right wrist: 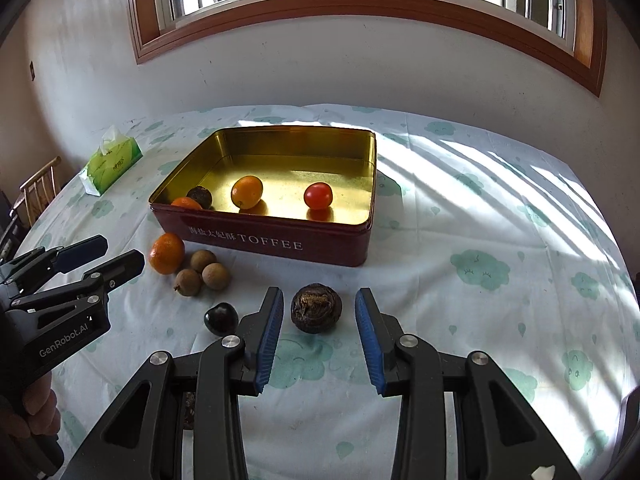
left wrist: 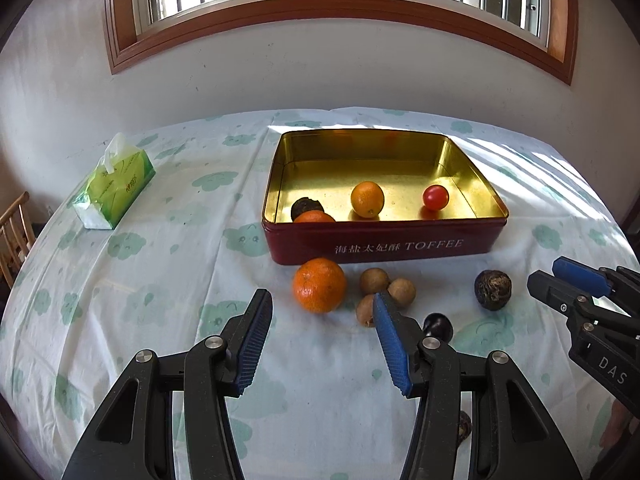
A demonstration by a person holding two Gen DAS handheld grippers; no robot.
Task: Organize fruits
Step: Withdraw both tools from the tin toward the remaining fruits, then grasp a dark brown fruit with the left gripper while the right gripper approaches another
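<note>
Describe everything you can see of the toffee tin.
The toffee tin is a shallow rectangular metal box, open with no lid in sight. It is dark red outside with white lettering reading TOFFEE beside Chinese characters, and shiny gold inside. It sits flat on the tablecloth, partly sunlit. Inside lie a tomato, two orange fruits and a dark wrinkled fruit. Neither gripper touches it.

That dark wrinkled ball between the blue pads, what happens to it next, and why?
Probably the right gripper eases forward a little and closes on the dark wrinkled round fruit. Its jaws stand open with the fruit just ahead, centred between the tips, and the red toffee tin already holds other fruit.
</note>
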